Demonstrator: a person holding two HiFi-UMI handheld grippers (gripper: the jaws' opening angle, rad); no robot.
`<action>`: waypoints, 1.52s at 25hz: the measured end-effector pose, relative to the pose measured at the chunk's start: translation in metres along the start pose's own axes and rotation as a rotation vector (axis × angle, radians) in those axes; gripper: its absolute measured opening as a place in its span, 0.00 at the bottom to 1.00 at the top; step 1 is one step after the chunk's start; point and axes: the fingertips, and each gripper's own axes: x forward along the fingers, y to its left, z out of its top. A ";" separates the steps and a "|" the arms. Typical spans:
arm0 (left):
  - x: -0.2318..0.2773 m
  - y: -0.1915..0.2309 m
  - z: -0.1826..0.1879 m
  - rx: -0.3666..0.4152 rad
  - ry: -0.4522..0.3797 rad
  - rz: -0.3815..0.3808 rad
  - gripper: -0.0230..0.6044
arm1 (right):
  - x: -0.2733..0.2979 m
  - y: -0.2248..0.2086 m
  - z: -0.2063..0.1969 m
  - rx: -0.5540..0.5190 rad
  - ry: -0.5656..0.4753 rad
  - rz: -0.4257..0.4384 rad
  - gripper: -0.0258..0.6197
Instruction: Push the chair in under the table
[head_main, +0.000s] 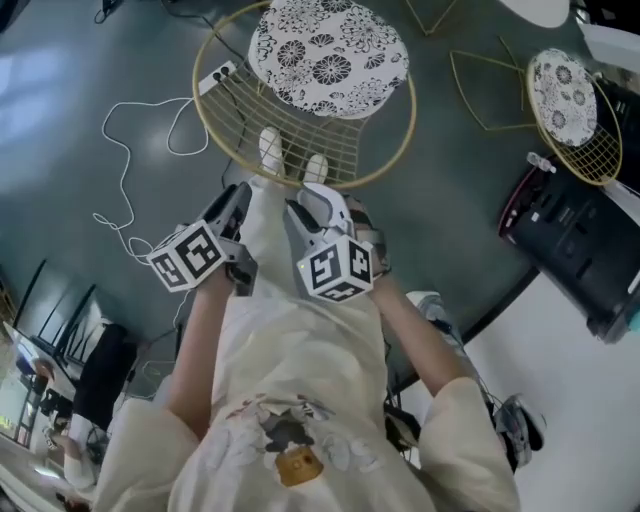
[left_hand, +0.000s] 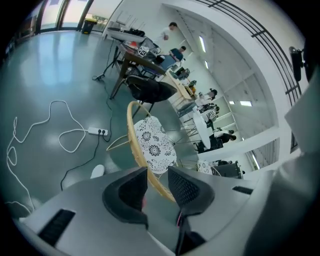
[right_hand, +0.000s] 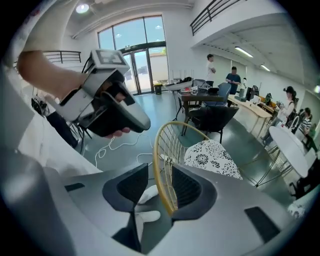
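Observation:
A gold wire chair (head_main: 398, 140) with a black-and-white patterned cushion (head_main: 328, 45) stands on the grey floor straight ahead of me. The white round table (head_main: 570, 400) lies to my lower right. My left gripper (head_main: 238, 200) and right gripper (head_main: 318, 203) both sit at the near top rim of the chair back. In the left gripper view the gold rim (left_hand: 132, 131) runs between the jaws of the left gripper (left_hand: 157, 176), which stand open. In the right gripper view the rim (right_hand: 159, 150) passes between the jaws of the right gripper (right_hand: 160, 176), close to the right pad; they are open too.
A second wire chair (head_main: 575, 110) stands at the upper right beside a black case (head_main: 570, 240). A white cable (head_main: 128, 170) and power strip (head_main: 218, 75) lie on the floor to the left. Desks, a dark chair (right_hand: 212, 117) and people are farther off.

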 end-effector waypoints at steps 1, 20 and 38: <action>0.010 0.005 0.002 -0.017 0.004 -0.009 0.22 | 0.008 -0.003 -0.010 -0.026 0.025 -0.003 0.25; 0.060 0.025 0.000 0.019 0.086 0.031 0.30 | 0.038 -0.009 -0.058 -0.168 0.152 -0.061 0.14; 0.075 0.037 -0.007 0.065 0.020 0.039 0.23 | 0.042 -0.008 -0.057 -0.233 0.160 -0.152 0.13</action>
